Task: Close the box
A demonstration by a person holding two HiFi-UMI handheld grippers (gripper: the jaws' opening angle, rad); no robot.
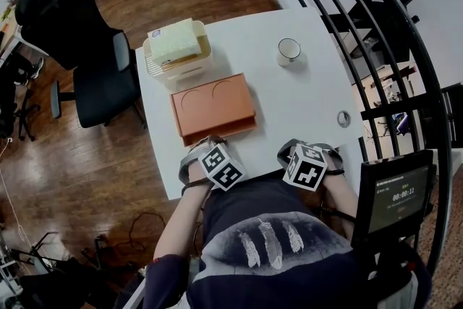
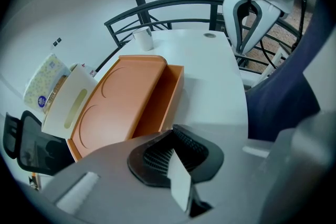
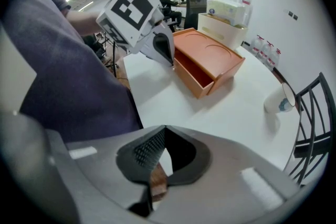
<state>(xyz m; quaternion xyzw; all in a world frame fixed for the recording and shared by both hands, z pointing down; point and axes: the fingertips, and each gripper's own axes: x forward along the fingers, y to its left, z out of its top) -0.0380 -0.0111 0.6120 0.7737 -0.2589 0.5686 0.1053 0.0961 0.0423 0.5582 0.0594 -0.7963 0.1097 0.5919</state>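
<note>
An orange box lies on the white table, a little beyond both grippers. Its lid rests on top but stands ajar, and a gap on the near side shows the inside in the left gripper view, box, and the right gripper view, box. My left gripper is at the table's near edge, just short of the box's front, jaws shut and empty, left gripper. To its right, my right gripper is also shut on nothing, right gripper.
A cream rack with a yellow-white pack stands behind the box. A white cup is at the far right, and a small round object lies near the right edge. A black office chair stands left, a black railing right.
</note>
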